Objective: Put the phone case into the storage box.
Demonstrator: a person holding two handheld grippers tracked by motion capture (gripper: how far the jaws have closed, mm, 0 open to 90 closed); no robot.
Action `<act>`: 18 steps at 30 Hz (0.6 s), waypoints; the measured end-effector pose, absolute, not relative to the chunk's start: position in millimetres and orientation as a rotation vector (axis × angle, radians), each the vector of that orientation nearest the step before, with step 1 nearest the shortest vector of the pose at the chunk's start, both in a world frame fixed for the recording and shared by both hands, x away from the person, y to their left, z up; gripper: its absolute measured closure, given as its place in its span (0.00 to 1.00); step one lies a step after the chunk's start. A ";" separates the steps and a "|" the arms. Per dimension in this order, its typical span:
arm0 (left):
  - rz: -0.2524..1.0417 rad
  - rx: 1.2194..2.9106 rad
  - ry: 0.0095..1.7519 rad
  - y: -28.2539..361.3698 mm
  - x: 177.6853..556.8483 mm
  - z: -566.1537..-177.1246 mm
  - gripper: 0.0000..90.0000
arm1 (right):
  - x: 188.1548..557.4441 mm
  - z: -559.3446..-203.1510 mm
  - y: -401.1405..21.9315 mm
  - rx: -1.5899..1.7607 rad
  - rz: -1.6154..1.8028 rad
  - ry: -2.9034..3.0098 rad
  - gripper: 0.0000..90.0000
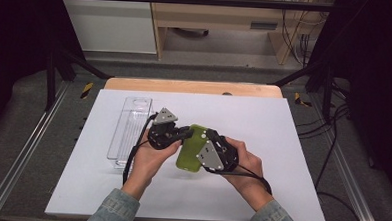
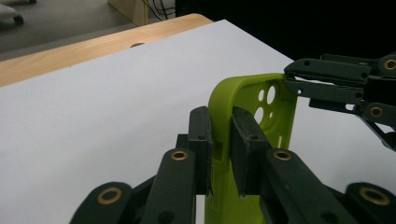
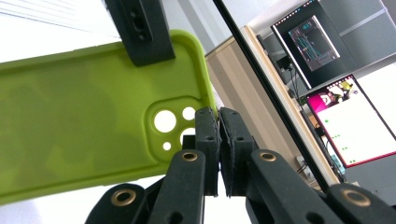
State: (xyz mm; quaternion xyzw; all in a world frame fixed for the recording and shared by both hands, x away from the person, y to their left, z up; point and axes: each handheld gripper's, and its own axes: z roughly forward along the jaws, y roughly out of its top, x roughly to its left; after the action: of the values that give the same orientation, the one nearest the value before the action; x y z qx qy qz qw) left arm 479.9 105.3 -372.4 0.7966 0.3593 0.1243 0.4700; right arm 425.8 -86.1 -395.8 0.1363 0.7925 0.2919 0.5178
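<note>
- The left tongs (image 2: pixel 219 135) are clenched on the long rim of the lime-green soft rubber phone case (image 2: pixel 243 107), one pad on each side of the wall; that looks like a grip meant to steady it.
- The right tongs (image 3: pixel 218 135) pinch the case's edge beside the camera cut-out, jaws all but touching, so the thin wall is nipped tight.
- Held from both sides, the case hangs at the middle of the high view, just above the white table (image 1: pixel 263 118), probably so it can be turned or flexed freely.
- A clear plastic oblong tray (image 1: pixel 129 130) lies left of centre, near the left hand, possibly where the case goes.
</note>
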 end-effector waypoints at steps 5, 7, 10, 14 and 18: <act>0.311 1.948 0.869 105.7 479.2 -371.8 0.89 | 426.2 -395.5 -87.2 0.332 0.706 1.899 0.97; 0.311 1.945 0.865 106.1 478.8 -371.8 0.89 | 426.4 -395.5 -87.6 0.331 0.710 1.901 0.97; 0.314 1.940 0.863 106.2 477.9 -371.6 0.89 | 426.5 -395.6 -88.7 0.326 0.717 1.902 0.96; 0.321 1.937 0.862 105.4 477.6 -372.3 0.89 | 427.9 -394.9 -91.2 0.352 0.753 1.913 0.93; 0.338 1.931 0.864 106.1 479.1 -372.8 0.89 | 430.2 -392.9 -95.5 0.414 0.814 1.944 0.73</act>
State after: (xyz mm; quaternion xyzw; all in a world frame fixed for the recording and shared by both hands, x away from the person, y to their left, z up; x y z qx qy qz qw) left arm 479.1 106.1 -372.8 0.7911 0.3540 0.1384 0.4793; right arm 430.2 -95.5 -392.9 0.1693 0.7957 0.3332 0.4767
